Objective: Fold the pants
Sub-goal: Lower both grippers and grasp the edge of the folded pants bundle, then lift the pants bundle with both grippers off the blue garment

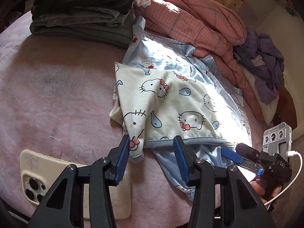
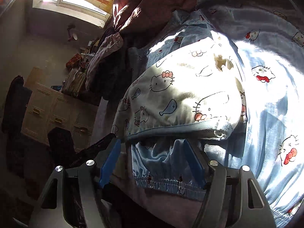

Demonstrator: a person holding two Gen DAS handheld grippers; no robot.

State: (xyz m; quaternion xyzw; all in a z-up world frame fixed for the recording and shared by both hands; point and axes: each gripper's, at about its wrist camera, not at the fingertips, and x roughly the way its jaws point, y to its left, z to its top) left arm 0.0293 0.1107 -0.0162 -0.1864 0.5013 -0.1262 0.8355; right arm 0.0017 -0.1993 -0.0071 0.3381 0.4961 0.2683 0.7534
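Over the cream pants [image 1: 171,102], both tools gape, gripping nothing.

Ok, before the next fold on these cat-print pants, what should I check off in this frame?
1. Left tool open at the cream pants hem: ok, no cloth pinched.
2. Right tool open over the blue waistband: ok, nothing gripped.
3. Cream pants lie flat: not ok, near corner bunched.
4. Blue satin garment out from under them: not ok, still underneath.
5. Phone out of the fold path: cannot tell, it sits close to the left tool.
6. Folded dark stack out of the way: ok.
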